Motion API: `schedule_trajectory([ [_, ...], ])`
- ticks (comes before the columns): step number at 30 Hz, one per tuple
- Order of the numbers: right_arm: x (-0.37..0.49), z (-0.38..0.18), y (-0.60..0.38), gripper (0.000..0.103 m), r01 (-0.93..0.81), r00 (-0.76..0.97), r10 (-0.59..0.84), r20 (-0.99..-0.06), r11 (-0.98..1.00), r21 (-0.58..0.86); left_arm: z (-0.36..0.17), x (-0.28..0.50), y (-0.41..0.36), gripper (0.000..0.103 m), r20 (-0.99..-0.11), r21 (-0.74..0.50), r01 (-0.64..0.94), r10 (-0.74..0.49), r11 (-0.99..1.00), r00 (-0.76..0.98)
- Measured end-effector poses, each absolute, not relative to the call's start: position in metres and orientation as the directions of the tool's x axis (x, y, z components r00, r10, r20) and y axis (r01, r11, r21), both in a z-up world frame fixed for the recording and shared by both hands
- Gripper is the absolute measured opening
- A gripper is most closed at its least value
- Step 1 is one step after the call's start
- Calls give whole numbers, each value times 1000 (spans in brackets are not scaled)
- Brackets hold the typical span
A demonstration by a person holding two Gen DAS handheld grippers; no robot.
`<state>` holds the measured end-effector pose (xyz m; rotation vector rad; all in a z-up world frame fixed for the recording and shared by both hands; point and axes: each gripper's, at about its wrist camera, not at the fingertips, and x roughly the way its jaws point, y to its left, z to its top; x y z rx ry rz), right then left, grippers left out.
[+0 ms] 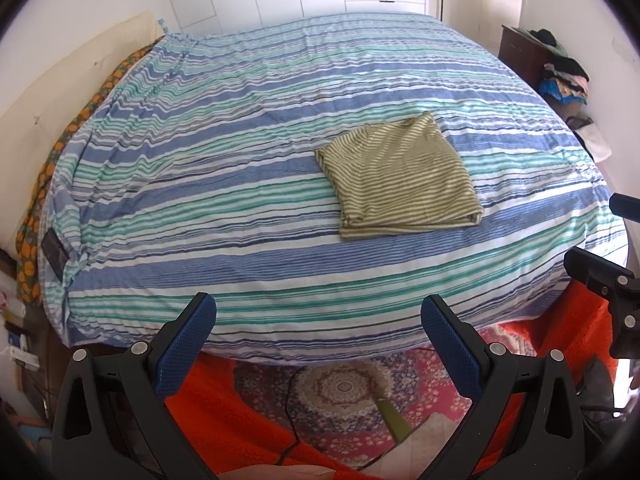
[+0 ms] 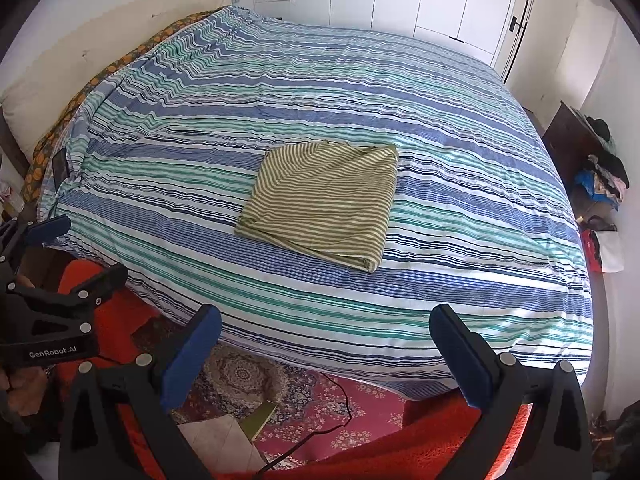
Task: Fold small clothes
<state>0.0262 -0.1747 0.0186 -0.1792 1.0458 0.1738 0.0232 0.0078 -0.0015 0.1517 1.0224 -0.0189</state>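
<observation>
The olive-and-cream striped knit garment (image 1: 400, 178) lies folded into a flat rectangle on the bed's blue, green and white striped cover (image 1: 240, 168), right of centre; the left hand-held gripper (image 1: 318, 328) hangs off the near edge, jaws wide, empty; the right hand-held gripper (image 2: 325, 340) likewise, wide and empty, over the red patterned rug (image 2: 352, 412).

The folded garment (image 1: 400, 178) is olive with cream stripes; the bed cover (image 1: 240, 128) under it is blue, green and white striped; the tongs' pads (image 1: 186, 344) are blue.
</observation>
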Motion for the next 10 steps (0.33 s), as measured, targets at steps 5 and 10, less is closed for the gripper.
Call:
schedule_trajectory([
  [5,27,17,-177,103,-222,489,52,-871,973,-66,-4,26,8,102,-856,118,88,56,989,514],
  [10,28,16,-174,103,-232,483,58,-874,971,-64,-3,24,5,102,-845,137,92,68,986,531],
])
